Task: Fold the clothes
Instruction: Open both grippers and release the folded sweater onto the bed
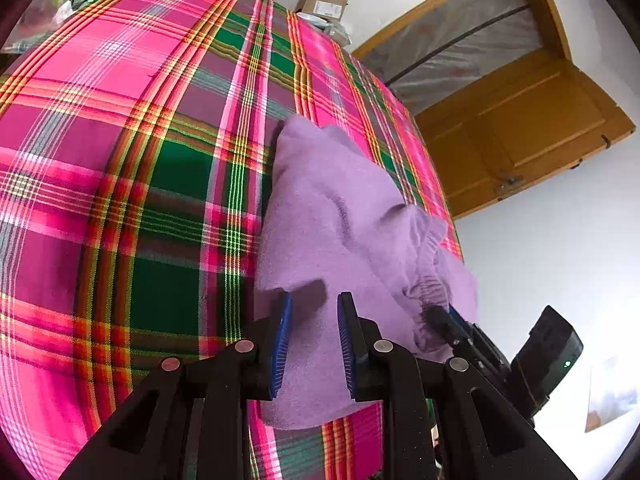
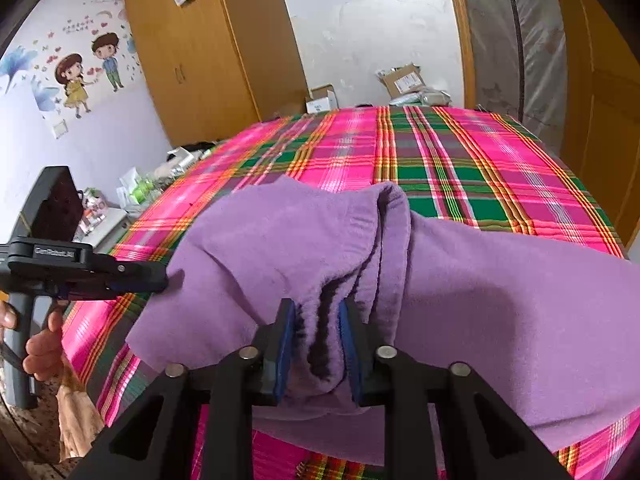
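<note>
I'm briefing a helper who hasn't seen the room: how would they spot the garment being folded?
Find the bed with the pink-and-green plaid sheet. The garment lies bunched at its near edge, held by both tongs. It is the only plain lilac fleece there.

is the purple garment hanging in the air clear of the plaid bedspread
No, the purple garment lies draped on the plaid bedspread, with only its near edge bunched between the right gripper fingers.

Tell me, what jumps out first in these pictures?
The bright pink-and-green plaid bedsheet fills most of both views. On its near edge lies a soft, rumpled lilac fleece garment, bunched between the blue pads of the right claw. The left claw sits over a flatter part of it, jaws apart.
</note>
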### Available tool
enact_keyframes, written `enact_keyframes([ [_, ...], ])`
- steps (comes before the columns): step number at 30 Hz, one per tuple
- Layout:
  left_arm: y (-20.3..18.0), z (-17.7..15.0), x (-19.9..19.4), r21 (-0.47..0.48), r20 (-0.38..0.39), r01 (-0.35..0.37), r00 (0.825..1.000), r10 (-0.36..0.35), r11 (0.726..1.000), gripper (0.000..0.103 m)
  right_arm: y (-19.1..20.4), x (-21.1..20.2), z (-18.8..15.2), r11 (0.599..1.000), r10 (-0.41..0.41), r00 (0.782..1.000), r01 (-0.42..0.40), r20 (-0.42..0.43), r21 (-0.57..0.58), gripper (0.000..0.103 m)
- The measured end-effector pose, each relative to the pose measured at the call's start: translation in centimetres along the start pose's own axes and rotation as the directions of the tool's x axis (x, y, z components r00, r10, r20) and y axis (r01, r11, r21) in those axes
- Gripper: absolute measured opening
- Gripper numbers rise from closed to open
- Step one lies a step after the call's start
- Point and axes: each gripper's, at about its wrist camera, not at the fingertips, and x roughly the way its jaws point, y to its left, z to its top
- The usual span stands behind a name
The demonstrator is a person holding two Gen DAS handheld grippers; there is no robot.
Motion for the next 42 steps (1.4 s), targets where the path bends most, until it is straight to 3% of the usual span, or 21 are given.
enact_keyframes([
  [7, 0.2, 0.0, 0.0, 0.016, -0.005, -0.014, 1.0, 0.014, 1.0, 0.022, -2.3, -2.8, 0.4, 0.993, 0.028, 0.996, -0.037, 0.085, 0.112, 0.01],
  [9, 0.3, -0.1, 0.1, 0.019, -0.009, -0.022, 1.0, 0.022, 1.0, 0.022, -2.7, -2.8, 0.1, 0.989, 0.047, 0.997, -0.055, 0.064, 0.134, 0.011],
  [13, 0.4, -0.4, 0.2, 0.03, -0.018, -0.025, 1.0, 0.025, 0.999, 0.022, -4.0, -1.0, -0.9, 0.983, 0.011, 1.0, -0.006, -0.025, 0.184, 0.014],
  [15, 0.5, -0.7, 0.0, 0.037, -0.023, -0.027, 0.999, 0.028, 0.999, 0.022, -5.0, -1.0, -1.0, 0.974, 0.048, 0.998, -0.038, -0.037, 0.224, 0.02],
  [23, 0.1, -3.1, -0.4, 0.095, -0.07, 0.003, 0.998, 0.004, 0.995, 0.022, -5.5, -1.6, 1.1, 0.978, 0.045, 0.999, -0.046, 0.008, 0.205, 0.022],
  [27, -0.4, -4.1, -0.7, 0.129, -0.09, 0.038, 0.996, -0.027, 0.991, 0.022, -3.9, -1.8, 0.9, 0.989, 0.033, 0.998, -0.04, 0.046, 0.145, 0.022],
  [30, -0.7, -4.3, -0.7, 0.135, -0.099, 0.062, 0.994, -0.048, 0.989, 0.022, -1.0, -1.6, 0.7, 0.998, 0.064, 0.998, -0.063, 0.026, -0.013, 0.022],
  [35, -0.6, -4.6, -0.8, 0.129, -0.108, 0.084, 0.992, -0.07, 0.988, 0.022, 1.6, -0.1, -0.6, 0.982, -0.03, 0.999, 0.022, -0.038, -0.19, 0.022],
  [39, -0.8, -4.9, -0.8, 0.153, -0.121, 0.082, 0.991, -0.064, 0.985, 0.022, 1.2, -0.6, -0.8, 0.976, -0.013, 0.998, 0.001, -0.056, -0.217, 0.022],
  [42, -1.4, -5.1, -0.9, 0.207, -0.137, 0.064, 0.99, -0.036, 0.976, 0.022, 0.0, -1.3, 0.3, 0.987, 0.003, 0.999, -0.01, -0.039, -0.162, 0.022],
])
